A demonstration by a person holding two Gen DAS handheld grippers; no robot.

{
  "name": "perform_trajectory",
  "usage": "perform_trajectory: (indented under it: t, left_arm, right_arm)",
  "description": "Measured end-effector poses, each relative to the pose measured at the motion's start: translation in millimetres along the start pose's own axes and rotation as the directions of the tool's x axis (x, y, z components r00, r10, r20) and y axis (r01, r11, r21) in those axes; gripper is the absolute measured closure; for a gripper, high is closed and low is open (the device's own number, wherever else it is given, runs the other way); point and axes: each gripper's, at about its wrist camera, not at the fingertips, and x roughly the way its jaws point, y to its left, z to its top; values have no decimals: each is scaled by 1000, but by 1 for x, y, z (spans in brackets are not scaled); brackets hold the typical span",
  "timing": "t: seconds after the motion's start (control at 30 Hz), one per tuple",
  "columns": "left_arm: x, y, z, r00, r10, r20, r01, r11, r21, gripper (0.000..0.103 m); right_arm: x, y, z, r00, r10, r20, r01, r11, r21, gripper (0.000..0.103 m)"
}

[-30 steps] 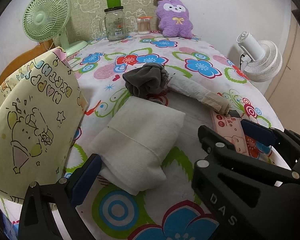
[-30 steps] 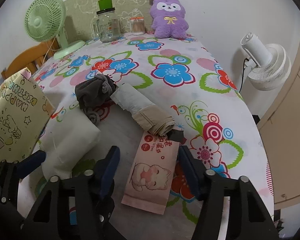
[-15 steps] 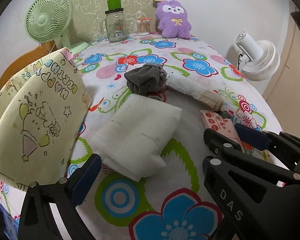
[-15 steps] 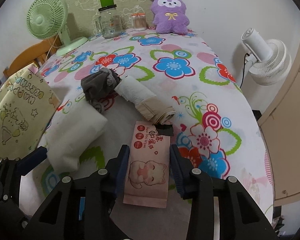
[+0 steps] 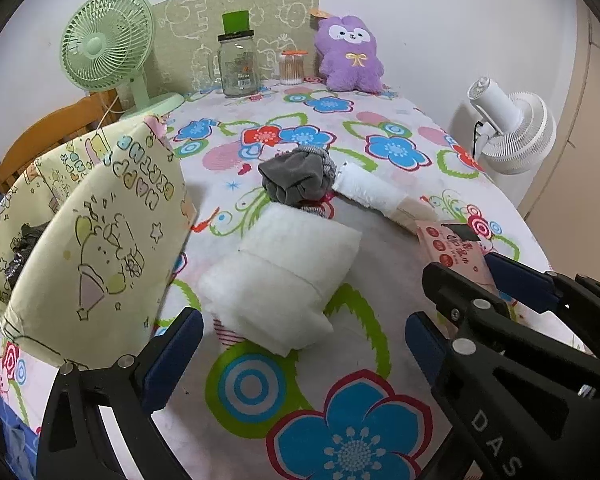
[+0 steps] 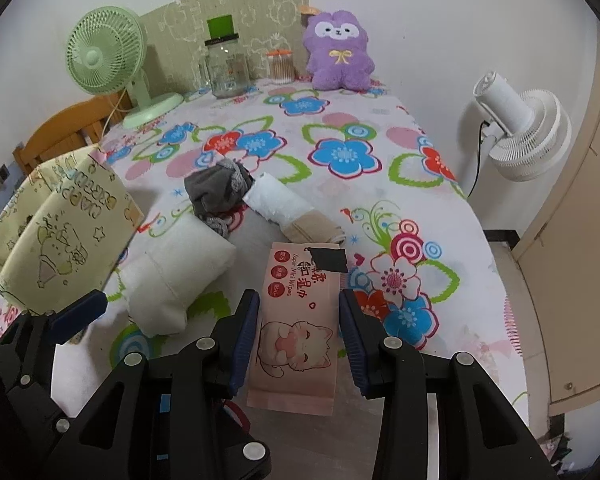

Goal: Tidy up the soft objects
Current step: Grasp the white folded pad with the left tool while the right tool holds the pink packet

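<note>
Right tool (image 6: 298, 328), jaws parted, straddles the wipes pack (image 6: 296, 320); left tool (image 5: 300, 344) gapes empty. Slick film could slip when squeezed.

A bare strip of the flower-printed tablecloth (image 5: 384, 248) is seen between the folded white padded cloth (image 5: 284, 276) and the pink cat-printed wipes pack (image 6: 296, 320). Left of the white cloth, passage is blocked by the upright yellow cartoon-printed fabric bag (image 5: 96, 240). Behind it, the crumpled grey sock bundle (image 5: 296, 176) and the rolled white-and-beige towel (image 6: 288, 208) lie touching. Beyond these, open tablecloth is seen.
</note>
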Motion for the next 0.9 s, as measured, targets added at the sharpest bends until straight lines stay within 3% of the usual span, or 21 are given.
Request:
perform_trajectory:
  t: [0.47, 0.9]
  left_arm:
    - [19, 6, 30, 999, 32, 20, -31, 998, -49, 1]
    - [53, 7, 38, 999, 20, -31, -21, 999, -33, 1]
  right_arm:
    - [10, -1, 31, 999, 13, 50, -12, 1000, -21, 59]
    - [39, -5, 39, 1000, 7, 0, -7, 1000, -17, 59]
